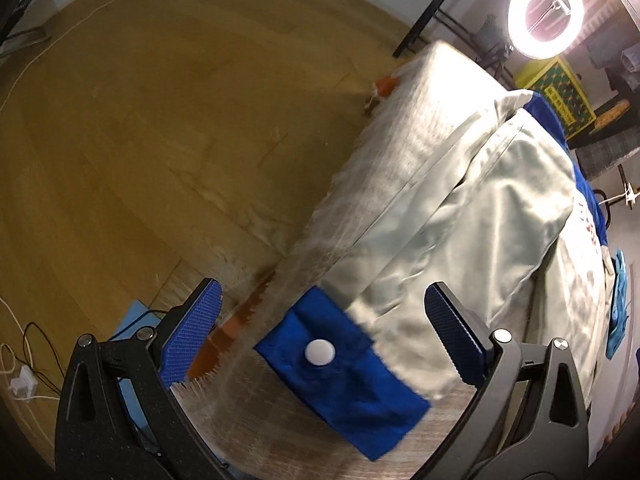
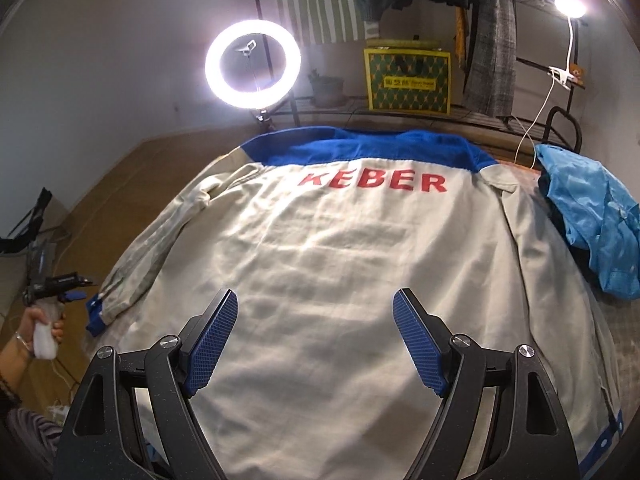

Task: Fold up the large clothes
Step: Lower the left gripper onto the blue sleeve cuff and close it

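A large pale grey jacket (image 2: 340, 264) lies back up on the table, with a blue yoke and red letters "KEBER" (image 2: 374, 182). My right gripper (image 2: 316, 344) hovers open over its lower back, nothing between the fingers. The left sleeve (image 2: 156, 240) runs down the table's left side to a blue cuff (image 2: 94, 316). In the left wrist view that blue cuff (image 1: 340, 364), with a white snap button (image 1: 319, 352), lies between the open fingers of my left gripper (image 1: 326, 332), which is not closed on it. A hand holds the left gripper (image 2: 78, 286) just left of the cuff.
A crumpled light blue garment (image 2: 592, 224) lies at the table's right edge. A ring light (image 2: 253, 65) stands behind the table, with a yellow-green box (image 2: 408, 80) and hanging clothes beyond. Wooden floor (image 1: 140, 140) and cables (image 1: 24, 360) lie left of the table.
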{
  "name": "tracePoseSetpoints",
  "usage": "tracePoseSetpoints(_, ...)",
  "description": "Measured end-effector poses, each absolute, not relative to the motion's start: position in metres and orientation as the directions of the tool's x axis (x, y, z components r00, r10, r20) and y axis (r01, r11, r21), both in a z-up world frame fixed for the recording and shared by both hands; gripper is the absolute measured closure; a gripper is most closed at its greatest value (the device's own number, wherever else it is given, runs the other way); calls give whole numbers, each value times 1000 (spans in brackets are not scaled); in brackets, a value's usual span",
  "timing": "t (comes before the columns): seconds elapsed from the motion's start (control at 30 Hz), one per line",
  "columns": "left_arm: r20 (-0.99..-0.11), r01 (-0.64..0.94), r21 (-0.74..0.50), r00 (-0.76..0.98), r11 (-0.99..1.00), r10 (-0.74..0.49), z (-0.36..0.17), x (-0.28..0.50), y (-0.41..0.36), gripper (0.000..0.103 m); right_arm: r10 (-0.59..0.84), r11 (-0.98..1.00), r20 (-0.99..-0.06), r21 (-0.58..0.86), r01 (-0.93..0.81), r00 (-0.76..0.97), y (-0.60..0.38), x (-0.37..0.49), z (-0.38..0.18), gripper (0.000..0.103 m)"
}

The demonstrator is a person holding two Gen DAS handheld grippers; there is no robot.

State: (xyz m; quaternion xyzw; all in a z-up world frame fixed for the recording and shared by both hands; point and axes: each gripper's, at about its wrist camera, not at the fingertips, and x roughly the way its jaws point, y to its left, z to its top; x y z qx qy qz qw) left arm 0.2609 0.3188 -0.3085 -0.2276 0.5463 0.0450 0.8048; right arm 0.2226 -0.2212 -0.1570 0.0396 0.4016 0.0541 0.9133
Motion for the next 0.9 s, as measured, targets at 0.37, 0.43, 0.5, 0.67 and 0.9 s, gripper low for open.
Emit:
tracePoseSetpoints(0.37, -885, -317, -399, 377, 861, -272, -318, 254, 318, 39, 110, 994, -746, 94, -60, 657, -215, 229, -164, 23)
tracePoseSetpoints(0.43, -885, -293, -389, 381, 873, -267, -313, 255, 312, 54, 113, 993, -745, 96, -62, 657, -216, 228, -163, 23)
tracePoseSetpoints(0.5, -887, -284, -369, 394, 885, -243, -308, 255, 309, 83, 110, 994, -744, 92, -62, 660, -216, 228, -163, 23)
tracePoseSetpoints(0.67, -859, -286, -414, 437, 864, -267, -293, 246, 318, 89, 93, 996, -739, 70, -62, 667, -217, 226, -163, 23)
tracePoseSetpoints(0.9, -866, -242, -390, 424, 888, -265, -289, 256, 298, 78, 89, 996, -738, 68, -58, 669, -219, 223, -162, 23)
